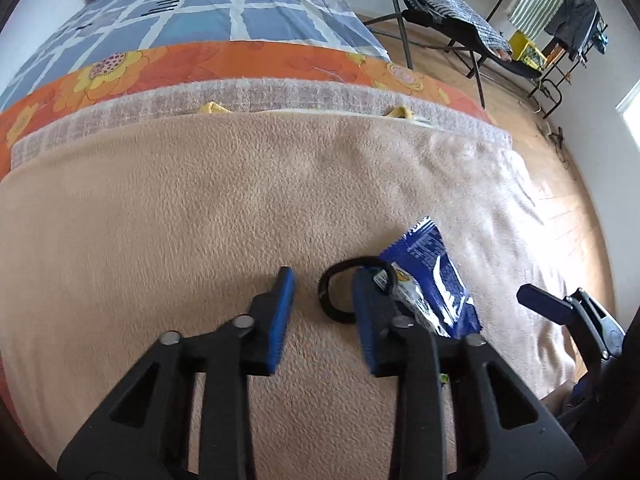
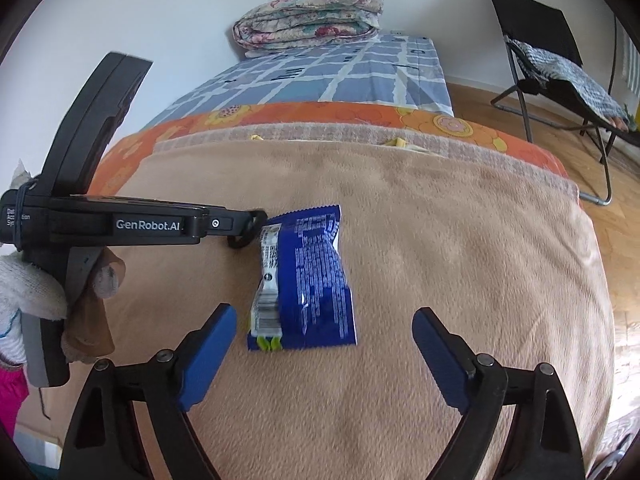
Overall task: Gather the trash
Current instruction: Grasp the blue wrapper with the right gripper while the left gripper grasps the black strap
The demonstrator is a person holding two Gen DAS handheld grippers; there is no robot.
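Trash collection on a bed: from left to right, my left tongs [image 1: 322, 300] come first, angled down over the beige blanket [image 1: 200, 208]. Their blue pads stand partly apart and press on nothing. The right-hand pad sits over a black hair tie [image 1: 334, 300], whose loop lies flat on the blanket with its far edge touching the wrapper. I judge I am lining up on that loop's near strand.

Just right of it lies the blue snack wrapper [image 2: 312, 280], flat, print side up, barcode strip toward the left tongs. It lies alone in the middle of the blanket, easy to reach from either side.

My right tongs [image 2: 324, 356] hover just short of the wrapper's near end, pads spread wide, holding nothing and wider than the packet. That width suits straddling it across its short side, I think.

Farther right, a folding chair [image 2: 560, 64] stands on the wooden floor [image 2: 500, 104], well apart.
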